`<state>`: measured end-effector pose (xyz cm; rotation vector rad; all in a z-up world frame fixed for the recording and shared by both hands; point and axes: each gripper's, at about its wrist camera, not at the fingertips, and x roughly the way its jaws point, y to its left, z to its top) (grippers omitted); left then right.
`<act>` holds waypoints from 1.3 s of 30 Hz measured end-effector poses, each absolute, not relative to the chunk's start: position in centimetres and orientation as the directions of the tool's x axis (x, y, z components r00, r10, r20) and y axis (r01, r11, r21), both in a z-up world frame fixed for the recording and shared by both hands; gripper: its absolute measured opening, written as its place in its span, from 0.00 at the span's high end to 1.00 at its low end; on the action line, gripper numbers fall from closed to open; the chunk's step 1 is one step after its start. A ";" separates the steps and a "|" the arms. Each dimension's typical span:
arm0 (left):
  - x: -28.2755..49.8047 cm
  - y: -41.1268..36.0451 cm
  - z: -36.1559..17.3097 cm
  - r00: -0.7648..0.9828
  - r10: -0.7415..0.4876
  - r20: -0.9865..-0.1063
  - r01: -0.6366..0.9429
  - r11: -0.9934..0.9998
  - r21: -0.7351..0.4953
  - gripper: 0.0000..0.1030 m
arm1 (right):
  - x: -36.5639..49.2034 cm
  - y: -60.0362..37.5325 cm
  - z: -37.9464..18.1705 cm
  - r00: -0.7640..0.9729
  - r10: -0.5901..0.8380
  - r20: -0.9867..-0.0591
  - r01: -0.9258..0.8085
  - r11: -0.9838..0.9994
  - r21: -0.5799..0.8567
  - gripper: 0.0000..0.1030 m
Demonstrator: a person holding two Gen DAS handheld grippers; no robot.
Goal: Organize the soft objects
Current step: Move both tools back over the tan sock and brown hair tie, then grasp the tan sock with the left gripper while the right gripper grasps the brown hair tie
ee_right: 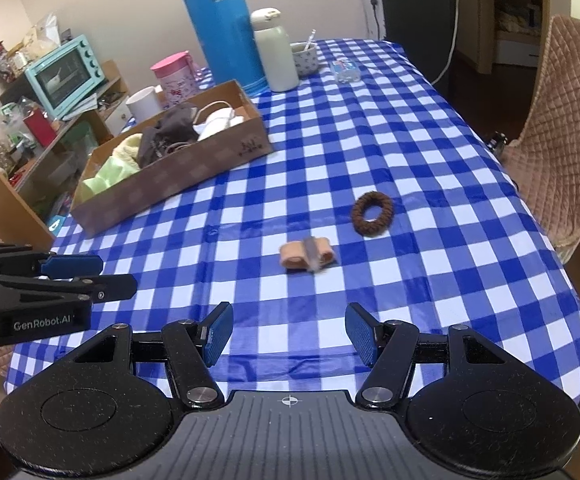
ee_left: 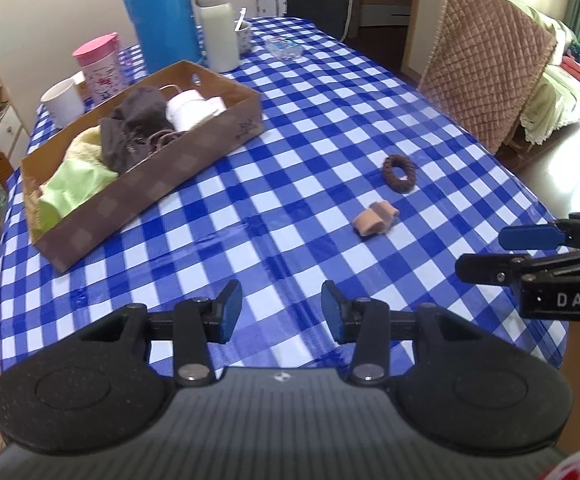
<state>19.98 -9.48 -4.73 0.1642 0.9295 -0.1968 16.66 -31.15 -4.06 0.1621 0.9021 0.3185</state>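
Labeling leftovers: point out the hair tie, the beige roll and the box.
hair tie (ee_right: 372, 213), right wrist view, left side of ring
beige roll (ee_right: 295, 259), right wrist view, left half
box (ee_right: 178, 184), right wrist view, front wall

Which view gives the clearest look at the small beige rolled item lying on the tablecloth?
The right wrist view: the beige roll lies near centre, showing its dark middle band. The left wrist view shows the same roll smaller and off to the right.

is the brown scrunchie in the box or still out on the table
Out. The brown scrunchie lies on the checked tablecloth, apart from the cardboard box, beside a beige roll.
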 end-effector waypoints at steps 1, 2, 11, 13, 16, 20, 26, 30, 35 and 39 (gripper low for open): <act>20.0 -9.7 -4.9 0.584 -0.100 -0.806 0.246 0.968 0.058 0.61 | 16.7 -31.4 -4.2 0.577 0.336 -0.744 -0.197 0.942 0.272 0.40; 20.1 -10.0 -5.0 0.585 -0.103 -0.804 0.255 0.965 0.061 0.61 | 16.8 -31.6 -4.3 0.577 0.334 -0.745 -0.191 0.943 0.274 0.40; 21.5 -11.7 -7.0 0.587 -0.150 -0.796 0.331 0.941 0.067 0.61 | 17.5 -32.9 -5.6 0.568 0.314 -0.760 -0.145 0.948 0.284 0.40; 22.0 -12.1 -7.5 0.584 -0.165 -0.795 0.353 0.933 0.066 0.61 | 17.8 -33.2 -5.9 0.568 0.310 -0.762 -0.134 0.949 0.286 0.40; 22.9 -12.7 -8.2 0.573 -0.189 -0.797 0.386 0.921 0.059 0.61 | 18.3 -33.6 -6.4 0.568 0.302 -0.766 -0.117 0.950 0.288 0.40; 24.3 -13.6 -9.4 0.557 -0.218 -0.802 0.429 0.902 0.053 0.61 | 19.0 -34.1 -7.3 0.562 0.291 -0.774 -0.097 0.953 0.288 0.40; 26.4 -15.0 -11.0 0.525 -0.260 -0.810 0.488 0.872 0.037 0.61 | 20.3 -34.9 -8.5 0.549 0.273 -0.790 -0.060 0.956 0.289 0.40; 27.7 -16.0 -12.0 0.513 -0.269 -0.815 0.523 0.851 0.048 0.61 | 21.0 -35.4 -9.0 0.543 0.267 -0.796 -0.040 0.955 0.293 0.40; 28.9 -16.8 -13.2 0.501 -0.270 -0.822 0.555 0.830 0.065 0.61 | 21.9 -35.9 -9.6 0.534 0.259 -0.805 -0.018 0.955 0.295 0.40; 29.5 -17.2 -13.9 0.501 -0.268 -0.823 0.569 0.818 0.080 0.61 | 22.3 -36.1 -10.0 0.526 0.255 -0.811 -0.006 0.955 0.296 0.40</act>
